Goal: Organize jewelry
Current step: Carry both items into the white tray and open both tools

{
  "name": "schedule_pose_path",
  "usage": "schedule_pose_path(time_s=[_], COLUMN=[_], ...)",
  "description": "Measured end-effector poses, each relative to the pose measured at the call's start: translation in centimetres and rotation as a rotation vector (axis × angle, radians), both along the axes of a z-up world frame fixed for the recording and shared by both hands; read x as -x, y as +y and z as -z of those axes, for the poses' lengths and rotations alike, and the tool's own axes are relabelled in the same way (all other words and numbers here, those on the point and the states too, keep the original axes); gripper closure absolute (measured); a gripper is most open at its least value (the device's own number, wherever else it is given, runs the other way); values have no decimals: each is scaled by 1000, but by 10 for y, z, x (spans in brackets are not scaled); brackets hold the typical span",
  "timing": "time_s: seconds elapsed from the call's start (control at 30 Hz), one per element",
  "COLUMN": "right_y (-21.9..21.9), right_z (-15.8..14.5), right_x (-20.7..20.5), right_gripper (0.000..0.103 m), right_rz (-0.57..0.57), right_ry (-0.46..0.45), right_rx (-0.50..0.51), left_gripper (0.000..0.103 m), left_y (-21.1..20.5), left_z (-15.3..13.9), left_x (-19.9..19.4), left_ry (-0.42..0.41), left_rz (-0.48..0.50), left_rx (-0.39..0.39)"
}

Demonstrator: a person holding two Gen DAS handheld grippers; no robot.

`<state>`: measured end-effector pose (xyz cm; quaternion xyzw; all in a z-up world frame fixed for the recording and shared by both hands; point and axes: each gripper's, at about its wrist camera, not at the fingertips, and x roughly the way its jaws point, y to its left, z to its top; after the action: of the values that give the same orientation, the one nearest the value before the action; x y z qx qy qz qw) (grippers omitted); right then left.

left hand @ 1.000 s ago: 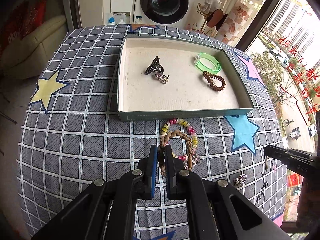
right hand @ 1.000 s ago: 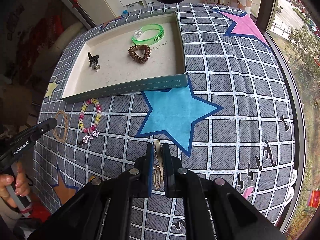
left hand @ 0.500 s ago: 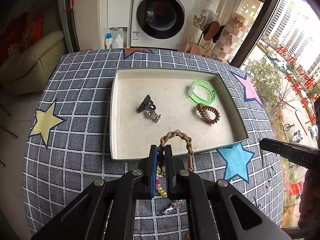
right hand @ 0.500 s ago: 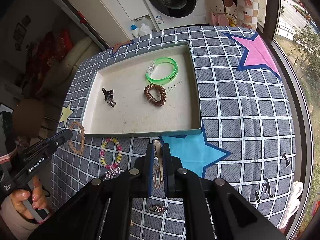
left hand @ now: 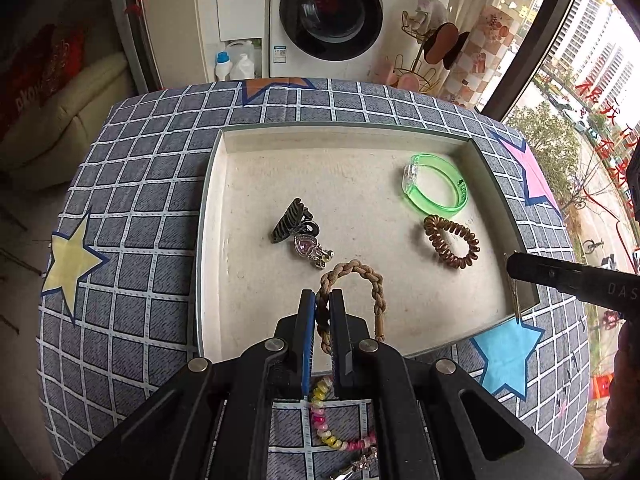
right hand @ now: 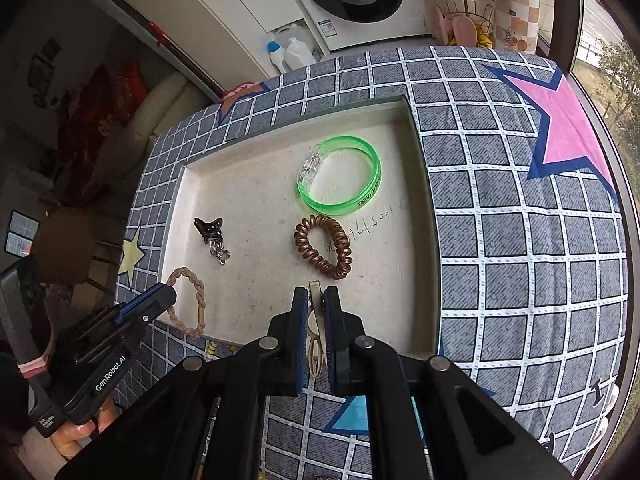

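The left gripper [left hand: 323, 300], jaws closed on the tan braided cord bracelet [left hand: 354, 284], and the right gripper [right hand: 316, 300], jaws closed on the thin beige metal hair clip [right hand: 316, 332], both hang over the near edge of the shallow green cardboard tray [left hand: 208, 216]. I think each should lower close to the floor before opening (so nothing bounces onto the pieces lying there). From left to right the tray holds one dark claw clip [left hand: 288, 220], one pink heart charm [left hand: 308, 248], one green plastic bangle [left hand: 436, 190] and one brown spiral hair tie [left hand: 452, 242]; one multicoloured bead bracelet [left hand: 332, 432] lies outside on the checked cloth [left hand: 132, 216].
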<state>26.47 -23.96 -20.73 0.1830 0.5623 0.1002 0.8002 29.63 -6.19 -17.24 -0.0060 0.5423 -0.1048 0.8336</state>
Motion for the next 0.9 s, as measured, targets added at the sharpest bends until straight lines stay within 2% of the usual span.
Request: schedule_pose_path(time_s=[0.2,0.4,0.73,0.9], right_y=[10,8,3,2], right_z=[29,46,50,49], right_x=[-15,-28,-43,-41], right_gripper=[95,95,95,95], right_rz=[-41,-36,-34,-38], right_ry=[64,77,54,62], right_rx=[2,36,68,35], left_gripper=[84,84,83,83], left_y=[-2,-2,-12,-18], left_z=[23,39,45,39], left_x=[-11,-27,-41,-37], left_ry=[50,70,28,6], left_rz=[-11,-39,-34,-13], left_rx=[-37,-70,-147,-197])
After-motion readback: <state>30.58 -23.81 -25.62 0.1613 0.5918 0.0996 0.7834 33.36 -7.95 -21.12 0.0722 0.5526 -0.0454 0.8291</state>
